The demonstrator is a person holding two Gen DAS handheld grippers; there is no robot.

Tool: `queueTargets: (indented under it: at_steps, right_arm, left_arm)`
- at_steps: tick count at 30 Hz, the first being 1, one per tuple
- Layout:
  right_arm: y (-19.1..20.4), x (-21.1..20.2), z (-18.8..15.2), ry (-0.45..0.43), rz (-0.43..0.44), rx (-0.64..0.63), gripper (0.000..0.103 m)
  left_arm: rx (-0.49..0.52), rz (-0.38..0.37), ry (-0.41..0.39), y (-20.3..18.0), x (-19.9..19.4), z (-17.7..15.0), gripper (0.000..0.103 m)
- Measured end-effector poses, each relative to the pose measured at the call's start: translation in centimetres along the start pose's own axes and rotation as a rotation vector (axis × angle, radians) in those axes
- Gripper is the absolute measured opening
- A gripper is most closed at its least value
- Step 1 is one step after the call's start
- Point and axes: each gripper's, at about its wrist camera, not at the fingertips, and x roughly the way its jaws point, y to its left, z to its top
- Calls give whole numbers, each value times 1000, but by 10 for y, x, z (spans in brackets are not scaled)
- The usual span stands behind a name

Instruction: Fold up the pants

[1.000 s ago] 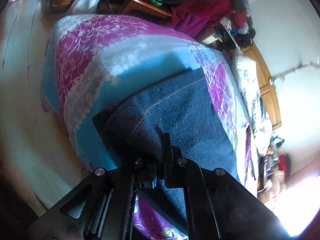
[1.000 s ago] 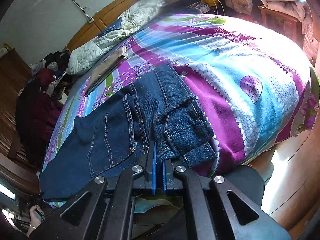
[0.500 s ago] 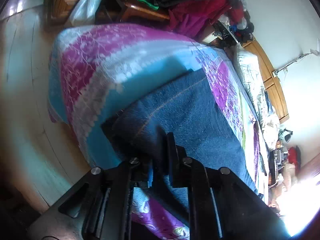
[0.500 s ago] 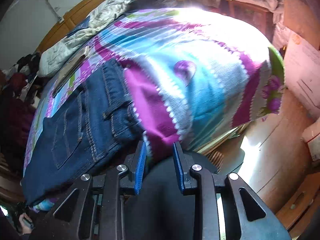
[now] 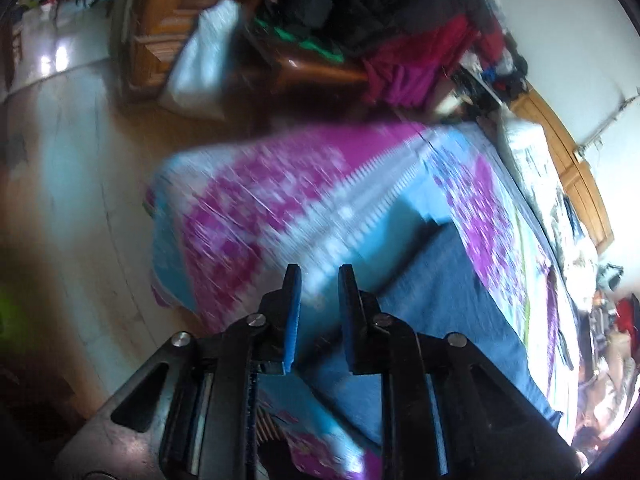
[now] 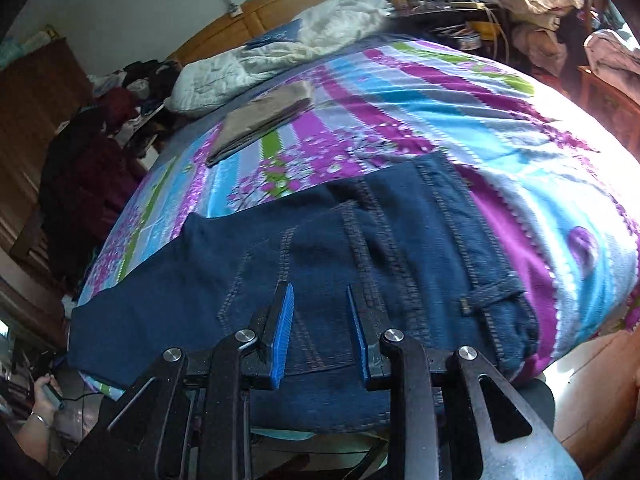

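Both grippers open and empty above the dark blue jeans [image 6: 360, 248] lying on the bed [image 6: 460, 120].

The right wrist view shows the jeans folded flat across the near part of the patterned bedspread, long axis running left to right, waistband and belt loop at the right end near the mattress edge, back pocket stitching facing up. The right gripper [image 6: 320, 332] hovers over the pocket area with its jaws parted and nothing between them. This view alone shows a folded tan garment [image 6: 260, 124] well apart, farther up the bed, and a white quilt [image 6: 280, 56] by the headboard. The left wrist view, motion-blurred, shows only one end of the jeans [image 5: 440, 308] and the floor [image 5: 80, 200]; the left gripper [image 5: 318, 312] is spread, holding nothing.
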Motion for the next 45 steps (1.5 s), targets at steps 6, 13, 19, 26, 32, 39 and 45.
queueTargets:
  at_steps: [6,13,19,26,32,39,45]
  right_arm:
    - [55,28,-6,80,51,-139,31]
    - [152,74,2,141,175,-352,45]
    - [246,94,-8,174,337,-539,47]
    - [341,121,-39,218,410,-760,47]
    - [417,148,-86,245,450,-1008,47]
    - [503,155,-175,196,572,-1336,47]
    - [566,156,-266,-94,512,-1674,53]
  left_arm:
    - [-46,-133,29,29,-27,-23,20]
    - [-112,-322,78,22,-23,-84,47]
    - [-81,-333,29,8,-9,-97,47]
    - [-114,-331,-10,11,7,-96,47]
    - [-137,-412,-55,18,7,-84,45]
    - [-78,-478,-61,9,9,-66,35]
    - [4,-491,-20,-1,5,-46,16]
